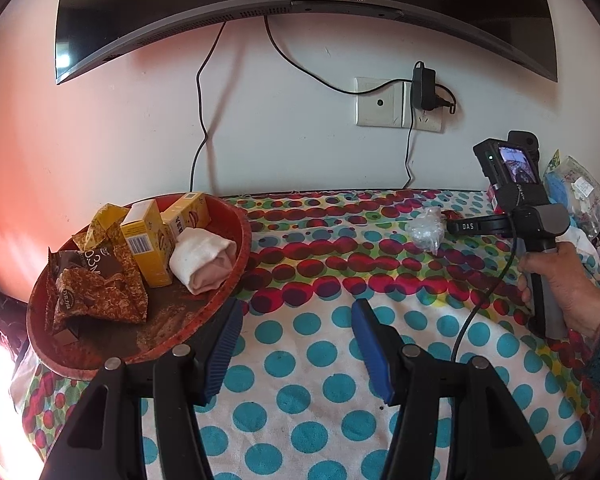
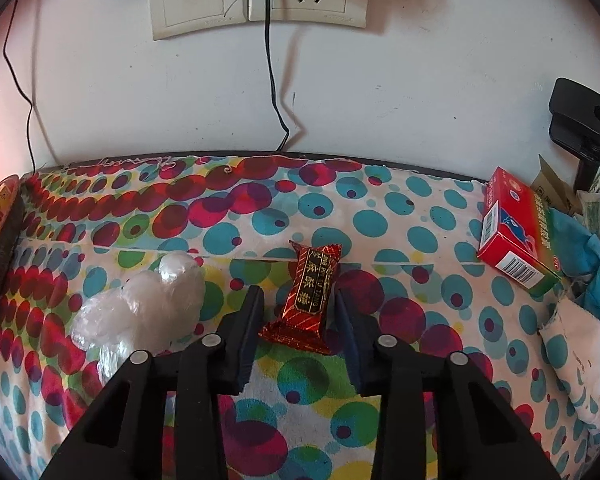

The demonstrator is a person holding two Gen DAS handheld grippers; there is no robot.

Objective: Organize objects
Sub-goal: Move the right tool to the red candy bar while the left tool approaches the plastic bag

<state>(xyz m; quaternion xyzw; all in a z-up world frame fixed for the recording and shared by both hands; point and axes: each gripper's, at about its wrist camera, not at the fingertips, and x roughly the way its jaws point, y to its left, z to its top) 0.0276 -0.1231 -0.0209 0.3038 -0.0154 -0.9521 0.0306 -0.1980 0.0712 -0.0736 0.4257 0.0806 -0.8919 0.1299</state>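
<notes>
Candy [image 2: 309, 298]: a red foil-wrapped candy with gold lettering is lying on the dotted cloth [image 2: 412, 240] of the counter, pointing away from you, right between the fingers of your right tongs [image 2: 298, 294].
Right tongs: the jaws are standing on either side of the candy with a narrow gap; the right finger looks to be touching the wrapper's edge, but whether the left one is pressing on it you cannot tell.
Left tongs [image 1: 296, 316]: you are holding these spread wide apart over the cloth, with nothing between the blue pads [image 1: 224, 344], just beside the red tray [image 1: 236, 280].
Tray: it is sitting at the left end of the counter, holding two yellow boxes [image 1: 148, 240], brown snack wrappers [image 1: 96, 284] and a rolled white cloth [image 1: 202, 260].
Clear plastic bag [image 2: 140, 312]: a crumpled bag is lying just left of the right tongs, near the candy but apart from it.
Red box [image 2: 508, 232]: it is resting tilted at the right edge of the counter, well apart from the candy.
Your right hand [image 1: 560, 284]: it is gripping the handle of the right tongs, in the left camera's view.
</notes>
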